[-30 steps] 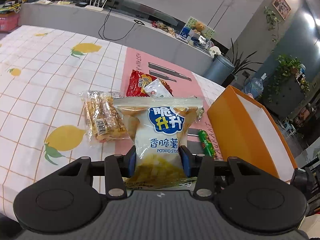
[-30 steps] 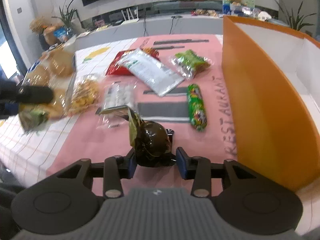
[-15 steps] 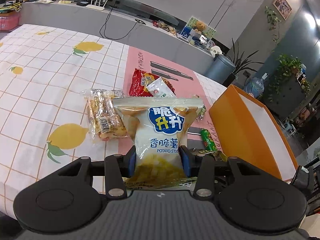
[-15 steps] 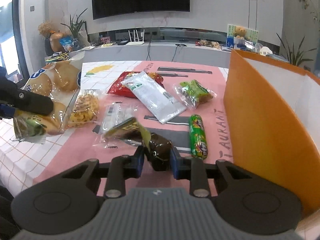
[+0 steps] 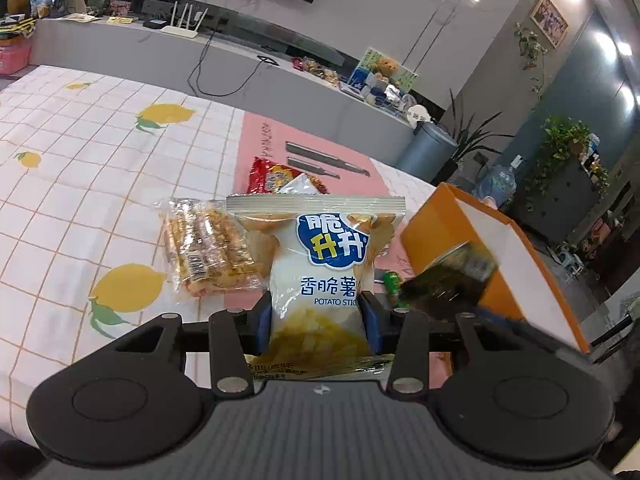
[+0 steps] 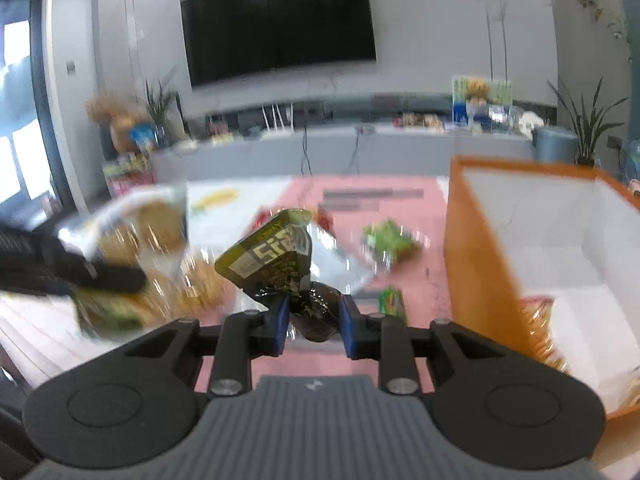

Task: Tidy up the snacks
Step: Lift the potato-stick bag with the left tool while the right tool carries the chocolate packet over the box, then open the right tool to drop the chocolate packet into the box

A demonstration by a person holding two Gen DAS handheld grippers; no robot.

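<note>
My left gripper (image 5: pixel 318 322) is shut on a white and yellow potato stick bag (image 5: pixel 320 272) and holds it upright above the table. My right gripper (image 6: pixel 313 316) is shut on a dark green snack packet (image 6: pixel 276 264), lifted above the pink mat; the packet also shows blurred in the left wrist view (image 5: pixel 448 276). The orange box (image 6: pixel 480 264) with a white inside stands to the right, and also shows in the left wrist view (image 5: pixel 440 236). The left gripper and its bag (image 6: pixel 140 236) show at the left of the right wrist view.
On the mat and cloth lie a clear bag of biscuit sticks (image 5: pixel 208 248), a red bag (image 5: pixel 268 174), a green candy roll (image 6: pixel 390 300) and a green wrapped snack (image 6: pixel 394 242). A snack lies inside the box (image 6: pixel 540 320). A grey counter stands behind the table.
My right gripper has lifted the dark green packet off the mat and moved toward the orange box, its view now blurred. My left gripper has held its bag and risen slightly.
</note>
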